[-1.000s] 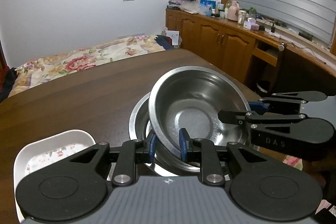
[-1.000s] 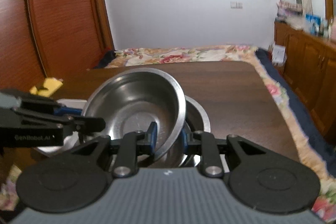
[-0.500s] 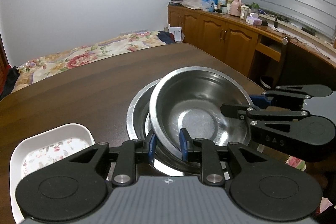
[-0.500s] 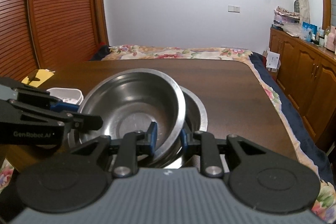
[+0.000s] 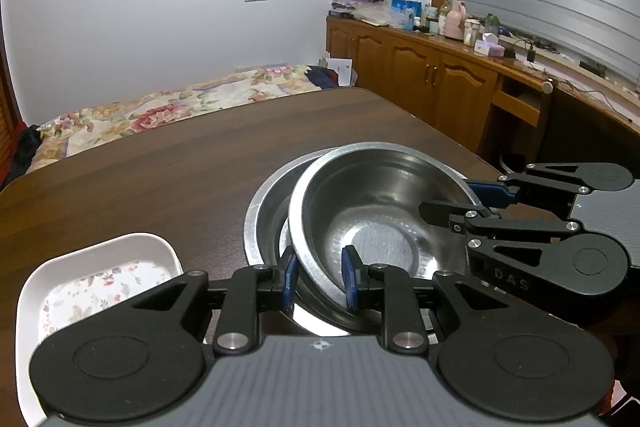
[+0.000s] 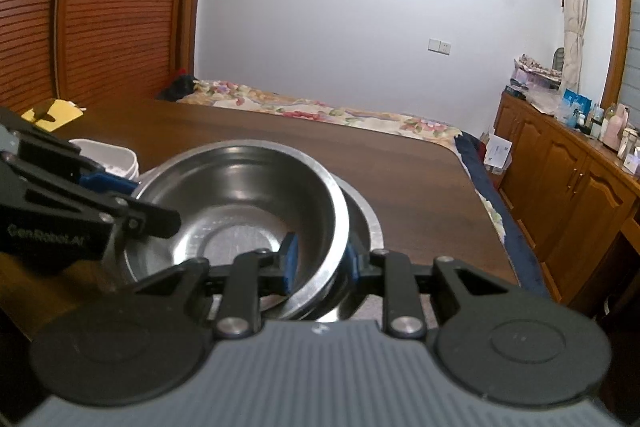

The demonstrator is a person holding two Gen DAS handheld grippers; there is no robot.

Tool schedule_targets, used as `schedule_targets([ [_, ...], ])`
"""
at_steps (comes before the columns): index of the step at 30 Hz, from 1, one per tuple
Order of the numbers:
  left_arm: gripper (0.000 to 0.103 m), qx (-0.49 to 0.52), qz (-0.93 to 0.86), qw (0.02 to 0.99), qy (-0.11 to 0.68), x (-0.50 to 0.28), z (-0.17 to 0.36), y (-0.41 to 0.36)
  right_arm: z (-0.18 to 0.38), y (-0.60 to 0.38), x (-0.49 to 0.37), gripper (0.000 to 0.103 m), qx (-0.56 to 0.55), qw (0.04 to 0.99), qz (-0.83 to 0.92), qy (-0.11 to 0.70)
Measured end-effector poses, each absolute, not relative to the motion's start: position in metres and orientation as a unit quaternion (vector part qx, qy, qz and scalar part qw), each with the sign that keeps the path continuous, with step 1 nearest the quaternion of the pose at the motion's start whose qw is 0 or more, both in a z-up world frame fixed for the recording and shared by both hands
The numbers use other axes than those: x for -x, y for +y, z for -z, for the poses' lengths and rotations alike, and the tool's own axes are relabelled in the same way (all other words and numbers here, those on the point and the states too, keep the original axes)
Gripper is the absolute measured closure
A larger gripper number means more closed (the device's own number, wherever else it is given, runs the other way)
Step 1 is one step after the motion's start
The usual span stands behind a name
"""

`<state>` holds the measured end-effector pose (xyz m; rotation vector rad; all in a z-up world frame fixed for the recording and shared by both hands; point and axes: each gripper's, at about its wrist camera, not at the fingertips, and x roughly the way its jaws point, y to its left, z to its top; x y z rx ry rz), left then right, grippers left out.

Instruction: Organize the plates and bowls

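- A dark wooden table (image 5: 168, 163) fills the middle of both wrist views.
- A steel bowl (image 5: 384, 223) sits tilted inside a wider steel bowl, the outer bowl (image 5: 264, 211), which rests on the table.
- The bowl leans so that its rim overlaps the outer bowl's rim on one side.
- The left tool (image 5: 318, 275) is closed on the near rim of the bowl: one blue pad is outside the wall, the other inside.
- The right tool (image 6: 318, 259) grips the opposite side of the same bowl in the same way, one pad inside and one outside the rim.
- In the left view the right tool (image 5: 476, 195) reaches in from the right edge, its pads meeting the bowl's far rim.
- In the right view the left tool (image 6: 132, 195) comes in from the left edge and touches the bowl's rim.
- A white dish (image 5: 100, 275) with a floral pattern in its base lies on the table just to the left of the outer bowl, apart from it.
- In the right view the dish (image 6: 108, 155) shows partly behind the left tool.
- Beyond the table lies a bed (image 5: 160, 111) with a flowered cover.
- Wooden cabinets (image 5: 420, 79) line the right wall, with bottles and boxes on top.
- A yellow item (image 6: 52, 111) lies at the far left corner of the table; what it is cannot be told.
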<state>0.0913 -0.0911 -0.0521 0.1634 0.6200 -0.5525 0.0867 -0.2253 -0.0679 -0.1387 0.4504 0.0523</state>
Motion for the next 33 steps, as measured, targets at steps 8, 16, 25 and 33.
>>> schedule_targets([
  [8, 0.078, -0.07, 0.263, 0.915, 0.299, -0.09, 0.053, -0.086, 0.067, -0.23, -0.086, 0.076, 0.057, 0.974, -0.032, 0.215],
  [16, 0.073, -0.05, 0.258, 0.925, 0.276, -0.083, 0.044, -0.08, 0.065, -0.236, -0.083, 0.076, 0.034, 0.978, -0.035, 0.204],
  [25, 0.025, -0.026, 0.236, 0.943, 0.234, -0.079, 0.046, -0.075, 0.063, -0.248, -0.079, 0.048, 0.01, 0.982, -0.03, 0.184],
  [33, 0.027, -0.024, 0.224, 0.944, 0.241, -0.083, 0.063, -0.079, 0.078, -0.259, -0.09, 0.042, -0.024, 0.981, -0.027, 0.192],
])
